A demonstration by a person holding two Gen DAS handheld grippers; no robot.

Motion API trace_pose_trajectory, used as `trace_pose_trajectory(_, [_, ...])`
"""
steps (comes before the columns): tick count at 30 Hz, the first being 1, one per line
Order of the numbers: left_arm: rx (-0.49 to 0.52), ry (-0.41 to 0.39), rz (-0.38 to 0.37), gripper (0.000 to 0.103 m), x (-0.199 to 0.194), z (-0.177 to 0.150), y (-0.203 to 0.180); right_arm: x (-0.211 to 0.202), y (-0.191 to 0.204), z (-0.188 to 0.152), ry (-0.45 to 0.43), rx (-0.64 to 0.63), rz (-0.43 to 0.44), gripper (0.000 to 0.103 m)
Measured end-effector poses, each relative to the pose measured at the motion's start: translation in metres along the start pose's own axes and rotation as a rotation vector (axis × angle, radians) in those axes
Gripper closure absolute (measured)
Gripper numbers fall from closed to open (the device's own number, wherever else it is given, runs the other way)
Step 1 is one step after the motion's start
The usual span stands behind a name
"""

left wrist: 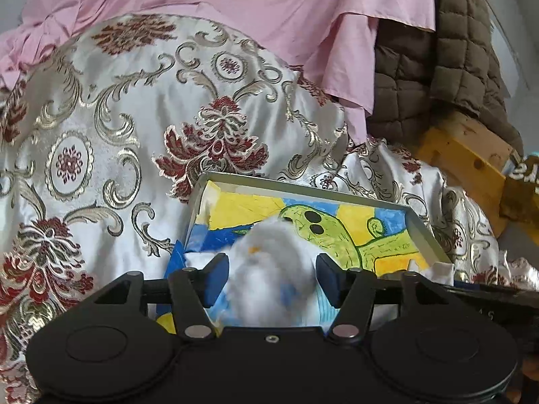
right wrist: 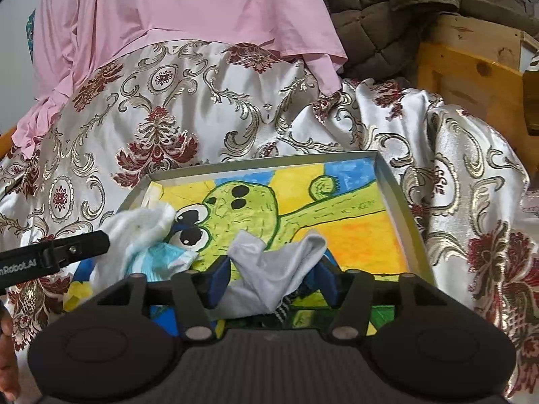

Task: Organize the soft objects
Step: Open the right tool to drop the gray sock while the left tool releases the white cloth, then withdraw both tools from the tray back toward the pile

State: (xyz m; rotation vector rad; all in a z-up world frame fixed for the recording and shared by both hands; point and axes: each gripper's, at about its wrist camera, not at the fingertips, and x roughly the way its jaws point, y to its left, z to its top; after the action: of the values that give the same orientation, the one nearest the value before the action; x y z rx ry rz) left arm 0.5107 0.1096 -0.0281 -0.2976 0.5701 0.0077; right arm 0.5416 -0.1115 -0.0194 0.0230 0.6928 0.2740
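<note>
Lying between parted left gripper (left wrist: 271, 277) pads, white fluffy cloth (left wrist: 269, 269), grey cloth (right wrist: 269, 276) between parted right gripper (right wrist: 273, 279) pads, neither visibly clamped, both over tray (right wrist: 262, 163)

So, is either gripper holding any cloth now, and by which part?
Neither: the left gripper stands open around the fluffy white-and-blue cloth, the right gripper open around the pale grey cloth.

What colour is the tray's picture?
Green figure on yellow and blue tray; clearest in right wrist view.
</note>
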Motion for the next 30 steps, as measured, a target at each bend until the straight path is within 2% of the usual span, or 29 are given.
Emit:
trace_pose_trajectory(6, [0.06, -0.028, 0.007, 0.03, -0.018, -0.003, -0.012, -0.021, -0.005, 0.0, -0.036, -0.012, 0.005, 0.023])
trace_pose_trajectory(7, [0.068, -0.033, 0.008, 0.026, -0.022, -0.004, -0.014, -0.027, -0.006, 0.0, -0.043, -0.015, 0.0, 0.019])
trace_pose_trajectory(8, [0.073, -0.041, 0.009, 0.021, -0.027, -0.004, -0.015, -0.032, -0.007, 0.001, -0.051, -0.015, 0.0, 0.018])
trace_pose_trajectory(12, [0.075, -0.05, 0.008, 0.019, -0.045, -0.005, -0.021, -0.057, -0.011, 0.002, -0.083, -0.024, -0.007, 0.015])
trace_pose_trajectory(16, [0.044, -0.059, 0.0, 0.012, -0.068, -0.007, -0.025, -0.083, -0.013, 0.0, -0.129, -0.007, -0.009, 0.012])
trace_pose_trajectory(22, [0.039, -0.088, -0.011, 0.009, -0.108, -0.012, -0.033, -0.129, -0.013, -0.014, -0.212, 0.015, -0.004, 0.003])
trace_pose_trajectory(30, [0.065, -0.142, -0.004, 0.004, -0.159, -0.032, -0.046, -0.184, -0.011, -0.039, -0.263, 0.012, 0.003, 0.001])
